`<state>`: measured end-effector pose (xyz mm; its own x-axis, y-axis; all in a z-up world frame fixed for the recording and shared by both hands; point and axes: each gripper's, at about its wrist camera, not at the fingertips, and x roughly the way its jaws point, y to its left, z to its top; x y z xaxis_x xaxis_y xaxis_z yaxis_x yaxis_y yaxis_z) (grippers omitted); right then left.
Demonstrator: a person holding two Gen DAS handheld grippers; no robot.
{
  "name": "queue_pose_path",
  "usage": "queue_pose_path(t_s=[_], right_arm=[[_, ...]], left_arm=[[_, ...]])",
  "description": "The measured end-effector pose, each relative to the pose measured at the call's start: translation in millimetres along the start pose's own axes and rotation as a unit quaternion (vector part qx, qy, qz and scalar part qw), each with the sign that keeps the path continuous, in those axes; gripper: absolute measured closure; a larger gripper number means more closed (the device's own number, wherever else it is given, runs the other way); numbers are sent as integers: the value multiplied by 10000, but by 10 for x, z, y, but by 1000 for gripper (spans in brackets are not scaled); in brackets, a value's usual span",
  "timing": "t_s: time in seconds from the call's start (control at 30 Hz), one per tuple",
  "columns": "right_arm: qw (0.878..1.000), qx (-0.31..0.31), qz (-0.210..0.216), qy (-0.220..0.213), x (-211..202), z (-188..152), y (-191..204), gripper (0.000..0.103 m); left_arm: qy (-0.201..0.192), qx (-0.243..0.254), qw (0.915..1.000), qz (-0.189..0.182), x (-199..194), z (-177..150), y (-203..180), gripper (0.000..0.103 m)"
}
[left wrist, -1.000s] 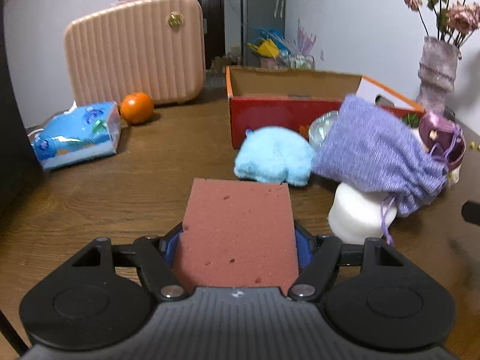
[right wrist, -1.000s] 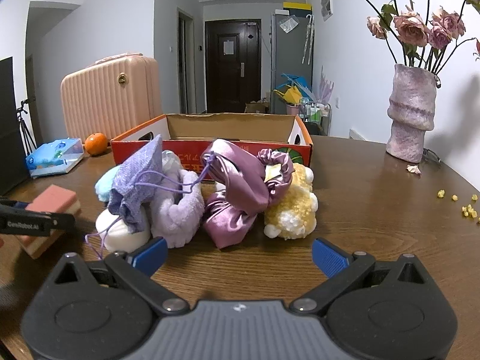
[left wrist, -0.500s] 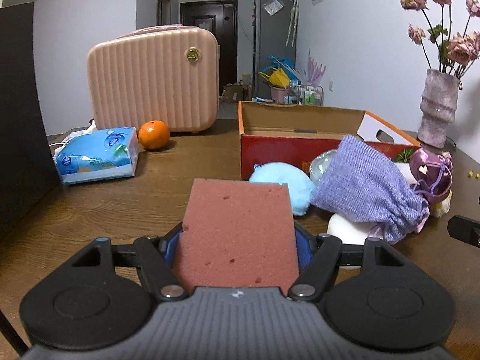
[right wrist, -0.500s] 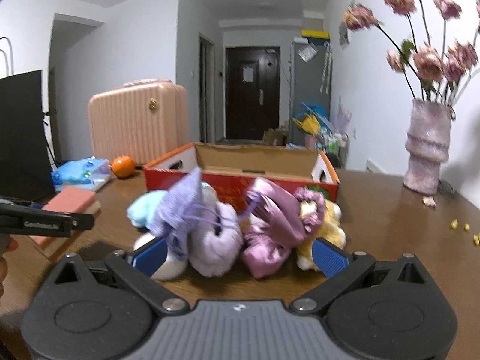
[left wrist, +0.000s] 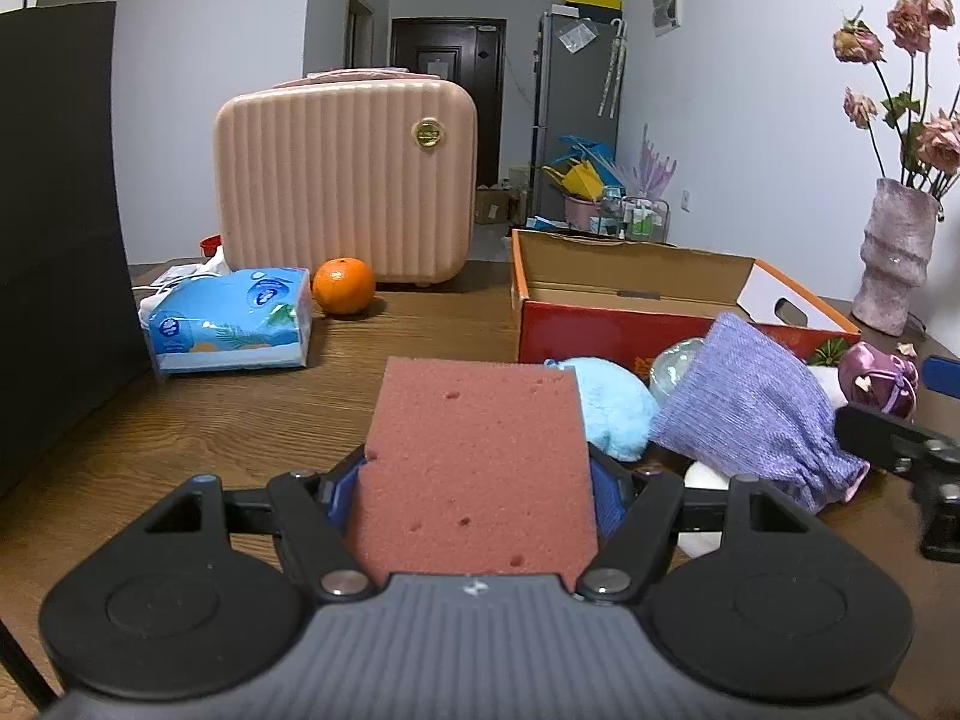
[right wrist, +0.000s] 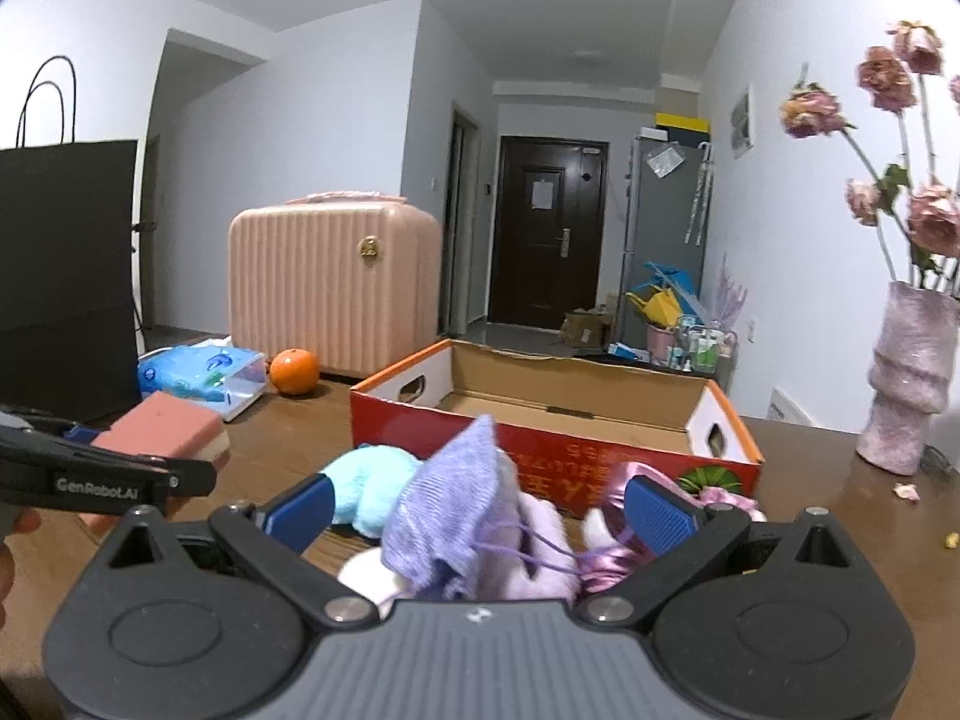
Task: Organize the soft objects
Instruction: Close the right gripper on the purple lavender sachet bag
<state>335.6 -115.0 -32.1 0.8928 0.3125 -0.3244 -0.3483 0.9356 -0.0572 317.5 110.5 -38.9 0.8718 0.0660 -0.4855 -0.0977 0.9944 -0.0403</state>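
Observation:
My left gripper [left wrist: 477, 483] is shut on a pink-red sponge [left wrist: 474, 468], held above the wooden table [left wrist: 240, 420]; the sponge [right wrist: 159, 429] also shows at the left of the right wrist view. My right gripper [right wrist: 480, 510] stands open over the pile of soft things. A lavender knitted pouch [right wrist: 456, 510] lies between its fingers, untouched by the pads. Around it sit a light blue plush [right wrist: 366, 486], a lilac plush [right wrist: 540, 564] and a satin purple pouch [right wrist: 606, 558]. Behind the pile stands an open red cardboard box [right wrist: 540, 444], with nothing visible inside.
A pink suitcase [left wrist: 342, 180], an orange [left wrist: 343, 285] and a blue tissue pack [left wrist: 234, 324] sit at the back left. A black bag [left wrist: 54, 240] stands at the left edge. A vase of dried flowers [right wrist: 909, 378] is at the right, with crumbs [right wrist: 951, 539] near it.
Both grippers have risen and tilted upward. The right gripper has closed in on the pile, so the lavender pouch now lies between its fingers. The left still holds the sponge.

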Motion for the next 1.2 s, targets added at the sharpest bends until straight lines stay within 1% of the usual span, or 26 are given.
queue_pose_path(t_s=[0.23, 0.33, 0.4, 0.63, 0.7, 0.73, 0.8, 1.07, 1.2], right_arm=[[9990, -46, 0, 440, 372, 44, 120, 7], [9986, -69, 4, 518, 471, 33, 147, 10], [9983, -105, 18, 575, 539, 25, 159, 18], [9969, -19, 97, 775, 685, -73, 126, 35], [9969, 34, 123, 781, 694, -100, 105, 41], [9970, 52, 134, 762, 690, -108, 97, 42], [9973, 71, 167, 715, 671, -103, 87, 50], [9978, 16, 269, 609, 603, -104, 101, 67], [9984, -3, 311, 466, 538, -85, 109, 70]], left_arm=[[-26, -93, 9999, 62, -6, 26, 69, 32], [0, -113, 9999, 80, 0, 30, 84, 32], [17, -119, 9999, 81, 5, 28, 85, 32], [48, -116, 9999, 83, 19, 25, 88, 32], [63, -111, 9999, 85, 28, 23, 87, 32], [69, -107, 9999, 91, 33, 22, 83, 32], [71, -103, 9999, 95, 33, 23, 80, 32], [64, -101, 9999, 99, 32, 23, 79, 32], [59, -96, 9999, 112, 33, 25, 76, 32]])
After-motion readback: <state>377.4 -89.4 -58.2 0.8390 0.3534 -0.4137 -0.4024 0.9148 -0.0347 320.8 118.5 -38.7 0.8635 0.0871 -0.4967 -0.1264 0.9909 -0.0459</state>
